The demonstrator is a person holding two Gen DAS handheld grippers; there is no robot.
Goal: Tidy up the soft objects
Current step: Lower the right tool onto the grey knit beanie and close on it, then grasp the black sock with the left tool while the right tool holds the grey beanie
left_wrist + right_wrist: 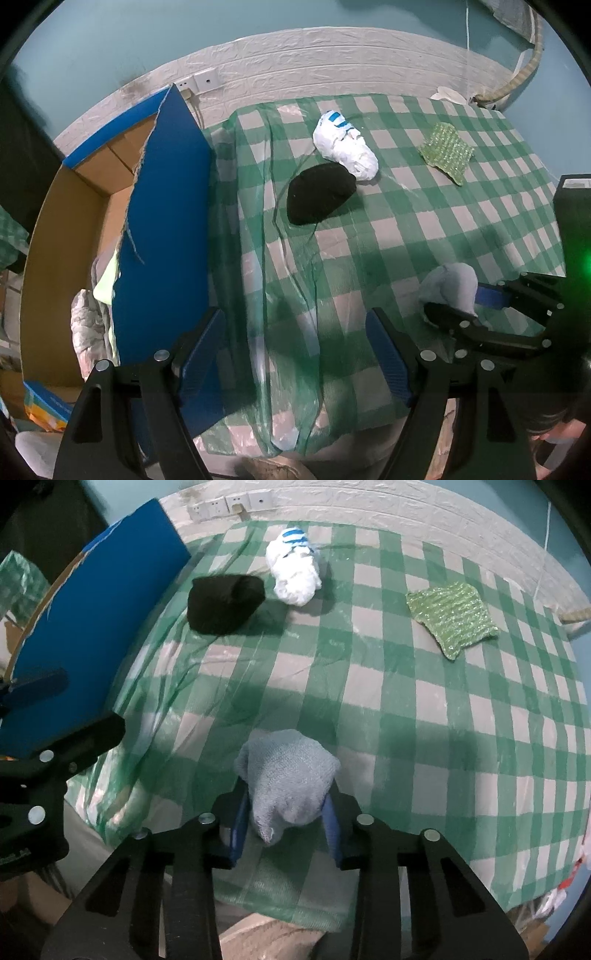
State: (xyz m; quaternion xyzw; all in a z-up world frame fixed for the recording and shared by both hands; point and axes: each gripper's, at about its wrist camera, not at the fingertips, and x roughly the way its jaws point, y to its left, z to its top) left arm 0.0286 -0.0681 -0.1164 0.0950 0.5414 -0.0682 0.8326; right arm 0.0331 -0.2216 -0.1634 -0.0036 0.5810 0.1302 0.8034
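Observation:
A light blue knitted cloth (288, 775) lies bunched near the front edge of the green checked table (406, 709). My right gripper (286, 827) is shut on it, a blue pad pressed against each side. In the left wrist view the same cloth (450, 284) shows at the right, with the right gripper (476, 306) around it. My left gripper (295, 332) stands open over the table's left edge with nothing between its fingers. Farther back lie a black cloth (319, 199), a white bundle with blue stripes (347, 147) and a sparkly green cloth (447, 151).
A cardboard box (62, 240) with a raised blue flap (166, 221) stands left of the table; pale fabrics (99, 291) lie inside it. A white brick-pattern wall with sockets (229, 504) runs behind the table. A dark object (572, 206) sits at the right edge.

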